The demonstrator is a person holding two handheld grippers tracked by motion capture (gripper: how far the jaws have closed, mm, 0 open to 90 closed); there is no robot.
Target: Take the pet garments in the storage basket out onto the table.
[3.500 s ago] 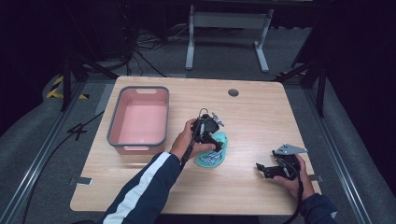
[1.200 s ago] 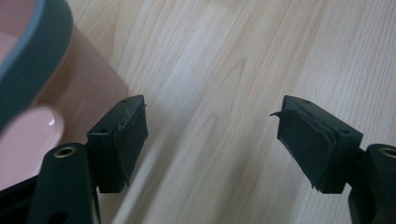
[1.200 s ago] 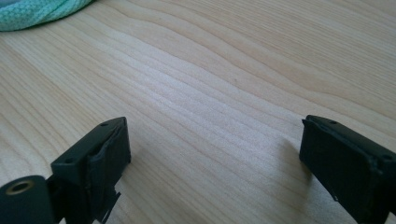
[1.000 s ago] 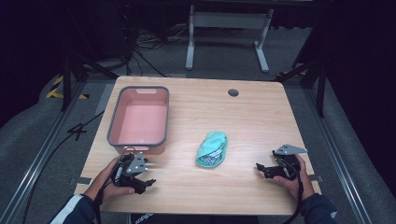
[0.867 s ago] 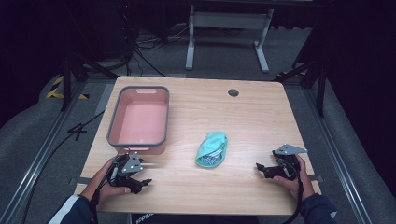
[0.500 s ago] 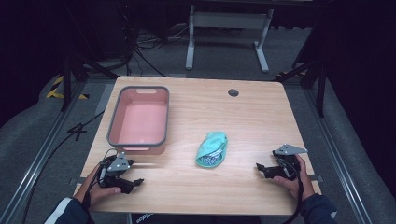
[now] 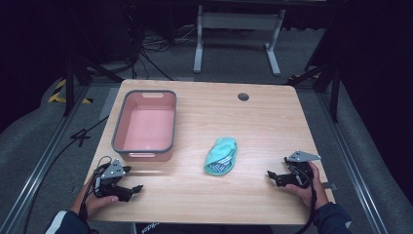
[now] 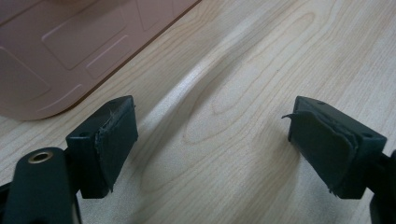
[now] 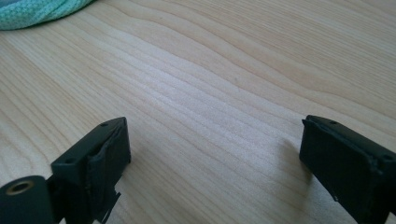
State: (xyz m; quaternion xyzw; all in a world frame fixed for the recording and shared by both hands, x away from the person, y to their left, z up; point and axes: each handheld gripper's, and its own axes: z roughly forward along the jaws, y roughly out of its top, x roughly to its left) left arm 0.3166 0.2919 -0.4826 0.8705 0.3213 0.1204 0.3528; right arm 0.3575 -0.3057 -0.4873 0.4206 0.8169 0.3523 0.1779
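A teal folded cloth [image 7: 221, 156] lies near the middle of the wooden table [image 7: 272, 126]; its edge shows at the top left of the right gripper view [image 9: 37, 11]. A pink bin [image 7: 144, 124] with a grey rim stands at the left, and its wall shows in the left gripper view [image 8: 56, 46]. My left gripper [image 7: 134, 189] rests at the front left corner, just in front of the bin. Its jaws have just been opening and stand wide with bare wood between them [image 8: 210, 135]. My right gripper [image 7: 272, 176] sits at the front right, open over bare wood [image 9: 210, 158], pointing towards the cloth.
A round cable hole [image 7: 243, 96] sits near the table's far edge. Beyond the table a grey metal stand [image 7: 234, 29] rises from the dark floor. Floor rails [image 7: 39, 165] run along both sides of the table.
The left hand, which was over the cloth 3.5 s ago, has drawn back to the front left corner and in the last second slid a little further left. The right hand has kept still.
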